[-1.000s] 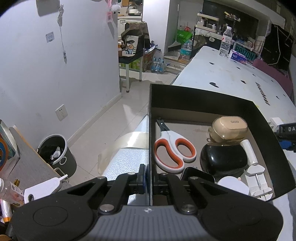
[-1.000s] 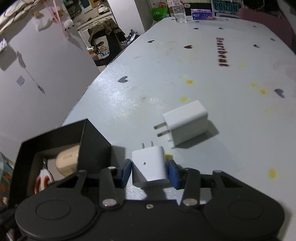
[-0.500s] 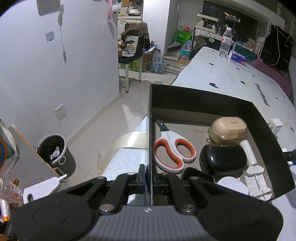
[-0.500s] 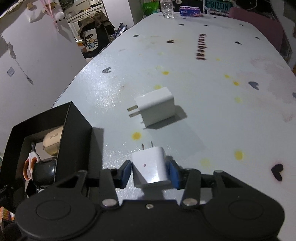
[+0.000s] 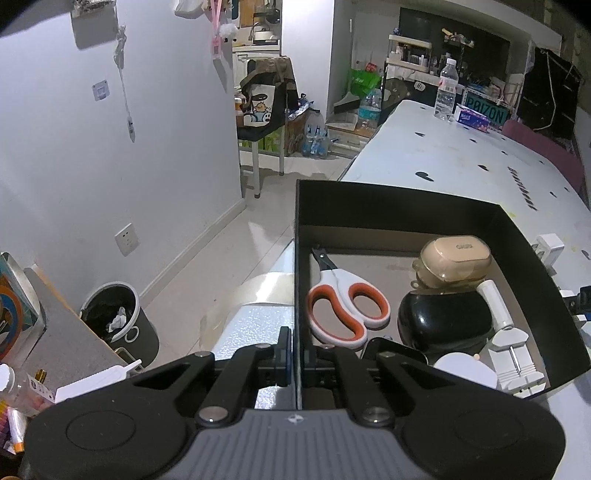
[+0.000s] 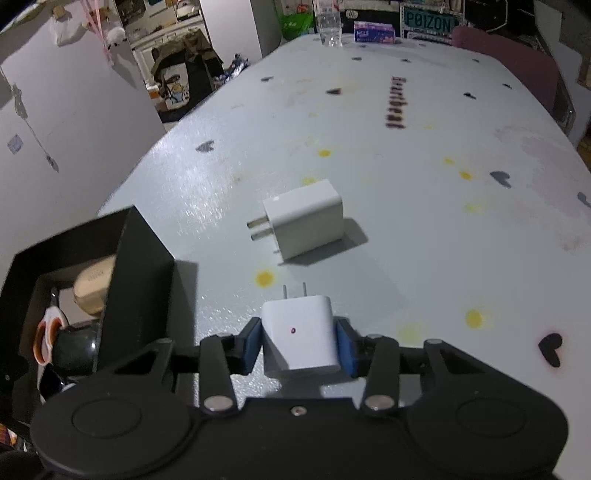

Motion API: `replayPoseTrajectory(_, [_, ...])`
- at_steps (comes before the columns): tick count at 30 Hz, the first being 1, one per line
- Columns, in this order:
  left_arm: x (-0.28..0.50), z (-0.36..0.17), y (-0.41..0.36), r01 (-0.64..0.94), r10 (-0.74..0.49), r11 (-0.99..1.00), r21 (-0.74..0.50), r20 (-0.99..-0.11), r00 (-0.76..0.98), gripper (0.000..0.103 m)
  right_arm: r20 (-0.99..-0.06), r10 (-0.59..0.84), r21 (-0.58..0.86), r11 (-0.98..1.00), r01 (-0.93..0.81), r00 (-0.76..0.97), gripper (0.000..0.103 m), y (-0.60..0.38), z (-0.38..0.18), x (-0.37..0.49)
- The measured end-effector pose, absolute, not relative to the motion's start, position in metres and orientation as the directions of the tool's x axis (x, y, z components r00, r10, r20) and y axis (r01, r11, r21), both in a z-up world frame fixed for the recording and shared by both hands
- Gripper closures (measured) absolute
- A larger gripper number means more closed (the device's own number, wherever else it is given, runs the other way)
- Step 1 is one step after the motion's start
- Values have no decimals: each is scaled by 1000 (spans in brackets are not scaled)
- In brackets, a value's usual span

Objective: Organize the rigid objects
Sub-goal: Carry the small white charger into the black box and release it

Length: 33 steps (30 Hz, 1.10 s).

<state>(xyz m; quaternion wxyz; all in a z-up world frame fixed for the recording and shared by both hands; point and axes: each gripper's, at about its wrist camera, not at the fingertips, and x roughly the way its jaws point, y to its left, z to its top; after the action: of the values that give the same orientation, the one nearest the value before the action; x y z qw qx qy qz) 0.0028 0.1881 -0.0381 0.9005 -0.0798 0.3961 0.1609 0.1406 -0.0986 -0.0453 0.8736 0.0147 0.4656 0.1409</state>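
My left gripper [image 5: 297, 354] is shut on the near left wall of a black box [image 5: 399, 210]. The box holds orange-handled scissors [image 5: 343, 302], a beige case [image 5: 456, 260], a black rounded case [image 5: 443, 321] and a white tool [image 5: 511, 354]. My right gripper [image 6: 299, 341] is shut on a small white charger [image 6: 299, 338], prongs pointing away, held above the table just right of the box [image 6: 140, 269]. A larger white charger [image 6: 304, 218] lies on the table beyond it, and shows past the box's right wall in the left wrist view [image 5: 550, 249].
The white table [image 6: 406, 166] has heart marks and yellow dots. A water bottle [image 6: 328, 22] and a tissue pack [image 6: 376, 31] stand at its far end. A waste bin [image 5: 118, 321] stands on the floor left of the table.
My right gripper, still holding the small charger, has drawn back, so the larger charger and box sit farther ahead. My left gripper and the box have stayed put.
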Motion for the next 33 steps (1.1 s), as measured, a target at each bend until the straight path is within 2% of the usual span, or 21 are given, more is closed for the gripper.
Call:
replayPoseTrajectory(9, [2,-39,190,-352,214,935,-39,-729,651,98,-708,342,179,933,-312,617,59,-90,0,115])
replayPoseTrajectory(16, [1,-40,191,-346,210,937,-45,-720,662,98,-660,473,173,852,-494,584,59,-40,25,96])
replayPoseTrajectory(24, [-3,-41,192,-343,200,937,-62,-710,675,97,-704,537,124,737,-665,464,59,45,14,96])
replayPoseTrajectory(33, [-3,-41,194,-337,187,938,-80,-703,686,96,-765,476,-32,645,-764,434,59,105,-14,106])
